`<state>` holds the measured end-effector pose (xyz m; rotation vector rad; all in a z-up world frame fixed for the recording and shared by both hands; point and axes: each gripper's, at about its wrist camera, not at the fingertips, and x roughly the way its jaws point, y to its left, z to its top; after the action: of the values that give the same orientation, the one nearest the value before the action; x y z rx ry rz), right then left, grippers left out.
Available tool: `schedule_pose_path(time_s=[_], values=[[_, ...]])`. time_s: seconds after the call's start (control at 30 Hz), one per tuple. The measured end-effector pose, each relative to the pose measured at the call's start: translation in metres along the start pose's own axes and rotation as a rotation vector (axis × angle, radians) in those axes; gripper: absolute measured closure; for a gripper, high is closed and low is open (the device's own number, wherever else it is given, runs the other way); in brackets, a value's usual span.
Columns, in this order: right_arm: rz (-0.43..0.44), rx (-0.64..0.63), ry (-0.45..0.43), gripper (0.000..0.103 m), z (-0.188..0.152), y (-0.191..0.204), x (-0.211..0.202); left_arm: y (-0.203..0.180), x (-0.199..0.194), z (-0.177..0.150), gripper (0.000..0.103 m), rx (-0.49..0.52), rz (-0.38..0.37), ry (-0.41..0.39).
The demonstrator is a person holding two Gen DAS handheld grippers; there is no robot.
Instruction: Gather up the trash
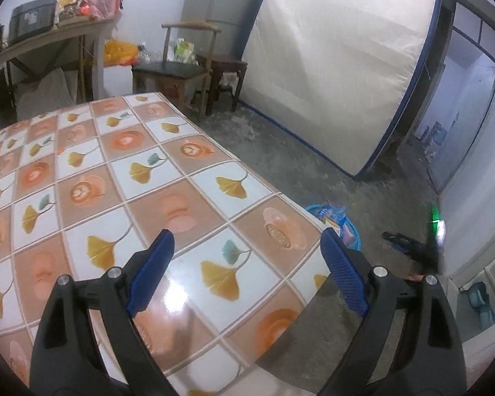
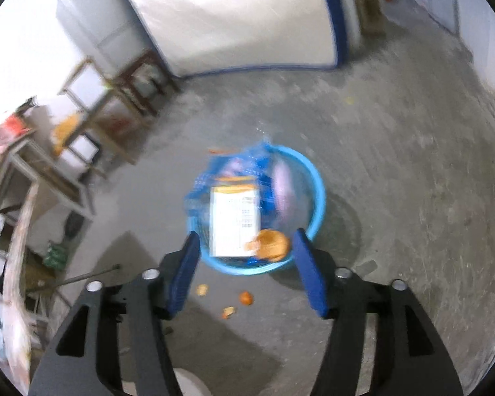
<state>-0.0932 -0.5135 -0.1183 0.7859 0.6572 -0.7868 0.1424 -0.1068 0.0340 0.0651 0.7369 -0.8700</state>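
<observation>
Round blue plastic basin (image 2: 316, 194): on the grey concrete floor (image 2: 396, 165), beside the corner of the counter with the glossy flower-and-leaf tiled cover (image 1: 122, 178). Contents: white printed carton (image 2: 234, 221), orange peel piece (image 2: 272, 246), blue and pink wrappers. Loose orange peel scraps (image 2: 246, 298): on the floor just outside the basin's rim. Right gripper (image 2: 244, 257): above the basin, jaws apart, holding nothing. Left gripper (image 1: 247, 247): over the counter's corner, jaws wide apart, empty.
</observation>
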Motion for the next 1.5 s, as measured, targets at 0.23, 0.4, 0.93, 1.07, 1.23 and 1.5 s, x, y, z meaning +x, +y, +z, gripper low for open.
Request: schedule_pose_path(time_s=[0.23, 0.4, 0.93, 1.07, 1.23, 1.5], values=[[0.057, -0.257, -0.169, 0.012, -0.039, 0.104, -0.109, 0.014, -0.029, -0.029, 0.010, -0.037, 0.044, -0.067], [0.073, -0.461, -0.278, 0.006, -0.082, 0.183, -0.156, 0.030, -0.040, -0.048, 0.008, -0.156, 0.163, -0.112], [-0.062, -0.541, -0.247, 0.006, -0.174, 0.243, -0.163, 0.010, -0.048, -0.078, 0.008, -0.156, 0.489, -0.123], [-0.091, -0.557, -0.273, 0.006, -0.174, 0.246, -0.169, 0.008, -0.043, -0.080, 0.008, -0.169, 0.475, -0.082], [-0.120, -0.552, -0.285, 0.006, -0.176, 0.240, -0.178, -0.006, -0.035, -0.092, 0.008, -0.138, 0.449, -0.030], [-0.166, -0.508, -0.218, 0.006, -0.180, 0.218, -0.173, -0.017, -0.025, -0.107, 0.008, -0.170, 0.408, 0.045]])
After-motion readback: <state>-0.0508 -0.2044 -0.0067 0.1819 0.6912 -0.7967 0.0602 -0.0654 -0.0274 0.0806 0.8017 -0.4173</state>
